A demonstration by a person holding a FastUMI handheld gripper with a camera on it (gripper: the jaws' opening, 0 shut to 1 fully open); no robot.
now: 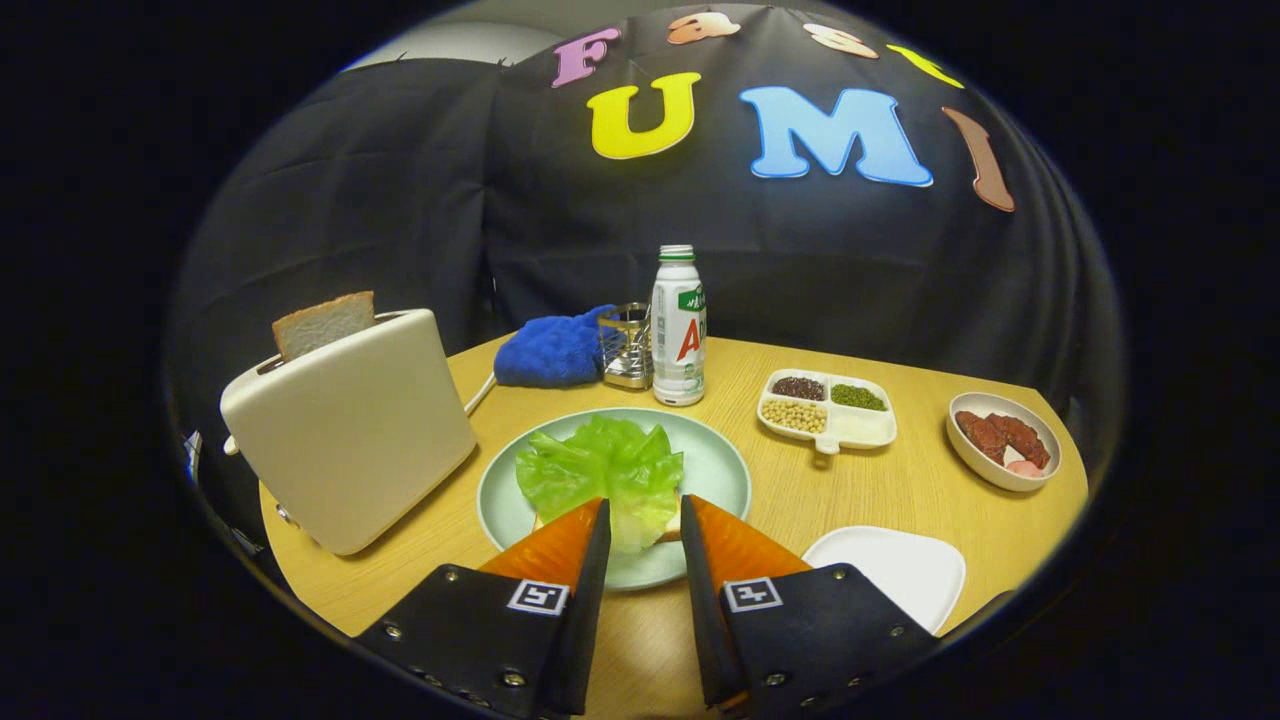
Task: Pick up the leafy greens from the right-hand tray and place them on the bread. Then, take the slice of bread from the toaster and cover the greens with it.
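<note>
The gripper (pixel 645 508) hangs over the near edge of the green plate (pixel 722 470), its fingers set apart with a gap between them and nothing clamped. Right there between and just ahead of the fingertips lie the leafy greens (pixel 600 470), spread across the middle of the plate. They rest on the bread (pixel 672 528), of which only a pale sliver peeks out beside the right finger. Whether the tips touch the leaves, I cannot tell.

Off to the left stands the cream toaster (pixel 350 440), and the slice of bread (pixel 325 323) pokes up out of its slot, well apart from the gripper. On the near right sits the white tray (pixel 895 565), close by the right finger. Farther back: a blue cloth (pixel 555 350), a metal holder (pixel 628 345), a bottle (pixel 678 325), a divided dish (pixel 828 408) of beans, and a bowl (pixel 1003 440) on the far right.
</note>
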